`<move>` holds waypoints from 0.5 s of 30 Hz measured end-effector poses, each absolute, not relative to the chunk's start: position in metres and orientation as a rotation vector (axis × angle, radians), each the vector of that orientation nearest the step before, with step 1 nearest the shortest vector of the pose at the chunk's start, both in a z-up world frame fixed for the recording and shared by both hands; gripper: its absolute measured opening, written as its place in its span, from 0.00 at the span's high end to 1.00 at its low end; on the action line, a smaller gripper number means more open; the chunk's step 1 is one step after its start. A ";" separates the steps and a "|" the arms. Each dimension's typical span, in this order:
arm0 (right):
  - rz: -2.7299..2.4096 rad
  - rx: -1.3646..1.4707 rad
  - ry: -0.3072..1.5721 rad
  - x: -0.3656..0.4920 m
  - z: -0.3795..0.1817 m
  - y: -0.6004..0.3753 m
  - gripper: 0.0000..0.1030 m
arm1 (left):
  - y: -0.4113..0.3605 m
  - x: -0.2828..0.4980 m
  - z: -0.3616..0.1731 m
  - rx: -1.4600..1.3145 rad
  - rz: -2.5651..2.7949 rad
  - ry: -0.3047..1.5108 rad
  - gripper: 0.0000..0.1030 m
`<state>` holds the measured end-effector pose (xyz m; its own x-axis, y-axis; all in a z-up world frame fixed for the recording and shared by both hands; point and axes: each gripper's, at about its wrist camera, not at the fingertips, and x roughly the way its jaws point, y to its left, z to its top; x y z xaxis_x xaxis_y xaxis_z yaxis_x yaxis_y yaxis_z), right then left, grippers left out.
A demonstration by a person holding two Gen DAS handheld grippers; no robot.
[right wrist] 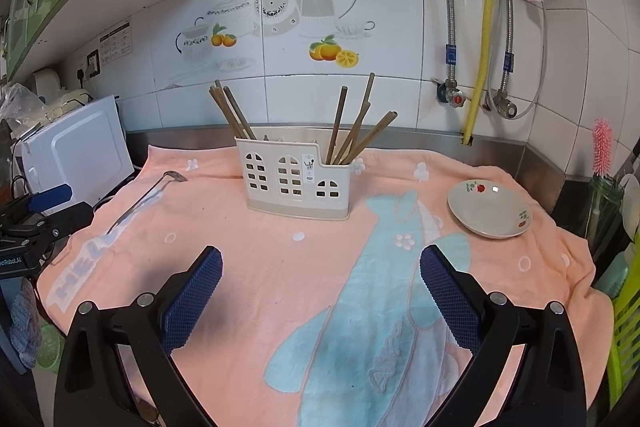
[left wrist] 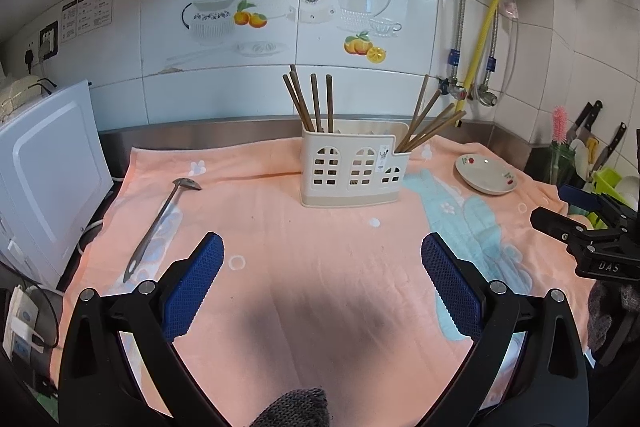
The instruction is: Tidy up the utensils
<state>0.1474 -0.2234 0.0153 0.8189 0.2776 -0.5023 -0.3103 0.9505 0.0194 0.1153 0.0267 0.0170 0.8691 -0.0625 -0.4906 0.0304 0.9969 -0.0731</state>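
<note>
Both grippers are up over the towel w/ nothing in them: left gripper (left wrist: pixel 322 259) has its blue pads spread wide, just bare pink cloth between, and the right gripper (right wrist: pixel 321 261) is the same deal, jaws far apart and empty, hovering over the blue fish print. Each one also shows at the edge of the other's cam, so they're side by side, apart from each other. The towel (left wrist: pixel 320 247) covers most of the counter. Straight ahead of both, near the back edge, sits the cream utensil holder (left wrist: pixel 352 171), upright, w/ little window cutouts in the front wall. Brown chopsticks (left wrist: pixel 314 103) stand in its left compartment and another bunch leans out to the right from the low right-hand compartment; middle section looks like it has something pale in it but can't tell what. The metal ladle (left wrist: pixel 160 223) is lying flat on the towel on the left side, bowl end toward the wall, handle toward the cam, well apart from the holder. On the right, a small plate (right wrist: pixel 490 209) w/ red fruit decals sits on the towel, looks empty. White microwave (left wrist: pixel 48 179) is off the towel's left edge, tiled wall behind everything.
</note>
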 end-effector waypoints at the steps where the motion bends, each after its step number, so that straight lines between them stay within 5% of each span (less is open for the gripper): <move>1: 0.310 -0.066 0.525 0.147 0.015 -0.223 0.07 | 0.026 0.116 0.016 -0.063 -0.048 0.517 0.05; 15: 0.314 -0.060 0.520 0.144 0.015 -0.224 0.07 | 0.026 0.115 0.016 -0.069 -0.052 0.519 0.05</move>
<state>0.1436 -0.2244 0.0152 0.8213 0.2796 -0.4973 -0.3098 0.9505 0.0228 0.1152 0.0257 0.0156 0.8670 -0.0670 -0.4938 0.0319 0.9963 -0.0793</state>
